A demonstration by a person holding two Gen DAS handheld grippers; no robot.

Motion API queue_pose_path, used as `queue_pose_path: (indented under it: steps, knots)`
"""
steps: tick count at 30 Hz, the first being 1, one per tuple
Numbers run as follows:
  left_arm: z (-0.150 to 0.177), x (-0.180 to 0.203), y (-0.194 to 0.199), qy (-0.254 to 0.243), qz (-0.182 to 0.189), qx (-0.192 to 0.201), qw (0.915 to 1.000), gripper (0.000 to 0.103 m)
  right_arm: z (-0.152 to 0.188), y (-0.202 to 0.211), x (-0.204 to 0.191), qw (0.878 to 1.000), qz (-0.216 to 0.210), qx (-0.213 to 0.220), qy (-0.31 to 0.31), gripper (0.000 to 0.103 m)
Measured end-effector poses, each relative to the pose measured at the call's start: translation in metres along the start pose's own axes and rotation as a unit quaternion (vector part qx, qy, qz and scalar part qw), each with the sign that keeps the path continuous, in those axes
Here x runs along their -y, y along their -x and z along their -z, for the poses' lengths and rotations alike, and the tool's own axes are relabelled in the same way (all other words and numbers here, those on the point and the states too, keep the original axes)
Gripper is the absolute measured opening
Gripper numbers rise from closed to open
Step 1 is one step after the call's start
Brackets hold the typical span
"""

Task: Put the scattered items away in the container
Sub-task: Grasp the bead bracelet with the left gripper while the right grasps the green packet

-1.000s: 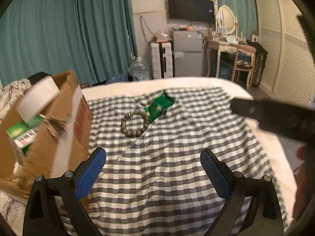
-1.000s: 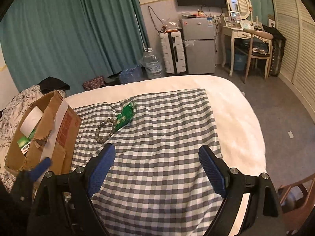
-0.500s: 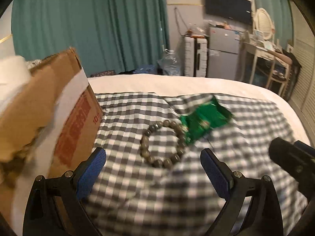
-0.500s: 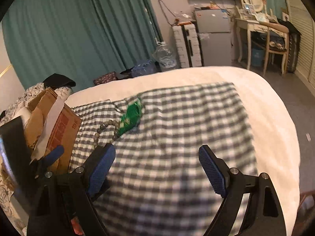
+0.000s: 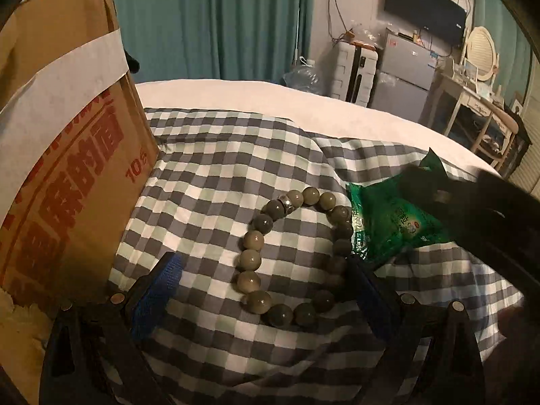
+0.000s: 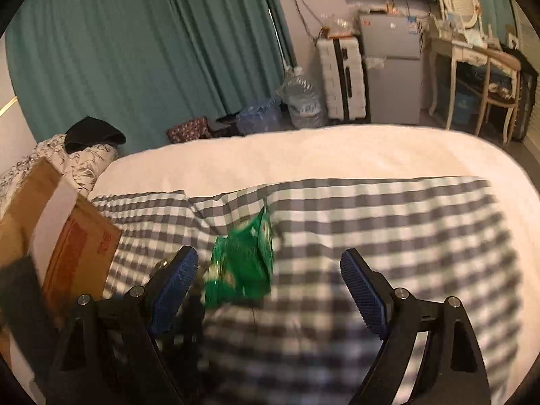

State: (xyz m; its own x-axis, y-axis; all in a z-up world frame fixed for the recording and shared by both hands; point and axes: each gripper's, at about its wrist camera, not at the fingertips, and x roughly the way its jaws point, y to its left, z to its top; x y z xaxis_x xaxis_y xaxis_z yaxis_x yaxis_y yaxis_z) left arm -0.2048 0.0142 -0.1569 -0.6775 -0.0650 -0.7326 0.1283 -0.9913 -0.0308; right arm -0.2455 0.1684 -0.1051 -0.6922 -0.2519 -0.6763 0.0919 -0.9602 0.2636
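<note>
Left wrist view is showing the left gripper (image 5: 266, 290) spread wide and released, its blue pads flanking a bead bracelet (image 5: 293, 256) lying on the checked cloth (image 5: 219, 182). A green packet (image 5: 391, 222) is touching the bracelet's right side. The cardboard box (image 5: 67, 155) is standing at the left. The right gripper (image 6: 270, 290) is hanging released too, near the packet (image 6: 243, 263).
</note>
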Motion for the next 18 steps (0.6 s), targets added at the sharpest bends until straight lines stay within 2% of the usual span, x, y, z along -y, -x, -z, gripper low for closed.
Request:
queue_pose_path:
  steps: [1, 2, 3, 5, 6, 7, 8, 9, 11, 18]
  knots:
    - [0.001, 0.0, 0.001, 0.0, 0.002, 0.001, 1.0, 0.093, -0.002, -0.008, 0.001, 1.0, -0.002, -0.009, -0.01, 0.084]
    - [0.001, -0.001, 0.003, 0.001, 0.006, 0.003, 1.0, 0.084, -0.002, -0.012, 0.001, 1.0, -0.001, -0.011, -0.014, 0.072]
    - [0.001, -0.001, 0.005, 0.001, 0.01, 0.005, 0.9999, 0.08, -0.001, -0.014, 0.0, 1.0, 0.004, -0.013, -0.012, 0.053]
    - [0.001, 0.0, 0.009, -0.001, 0.014, 0.01, 0.9998, 0.054, 0.0, -0.012, -0.003, 1.0, 0.003, -0.011, -0.002, 0.035]
    - [0.001, -0.001, 0.011, -0.001, 0.02, 0.013, 0.9997, 0.048, 0.001, -0.01, -0.005, 1.0, 0.004, -0.012, 0.002, 0.032]
    - [0.0, -0.002, 0.013, -0.002, 0.03, 0.014, 0.9995, 0.033, 0.002, -0.006, -0.005, 1.0, 0.007, -0.011, 0.004, 0.03]
    - [0.0, -0.004, 0.014, -0.003, 0.041, 0.014, 0.9991, 0.025, 0.003, -0.001, -0.005, 1.0, 0.011, -0.008, 0.006, 0.029]
    - [0.0, -0.005, 0.016, -0.007, 0.048, 0.014, 0.9987, 0.023, 0.003, 0.004, -0.005, 1.0, 0.013, -0.007, 0.009, 0.027]
    - [0.001, -0.005, 0.022, -0.017, 0.049, 0.017, 0.9985, 0.013, 0.006, 0.019, -0.002, 1.0, 0.02, -0.001, 0.014, 0.025]
    - [-0.001, 0.003, 0.062, -0.032, 0.061, 0.03, 0.9972, 0.011, 0.02, 0.076, 0.017, 0.999, 0.036, 0.0, -0.002, 0.02]
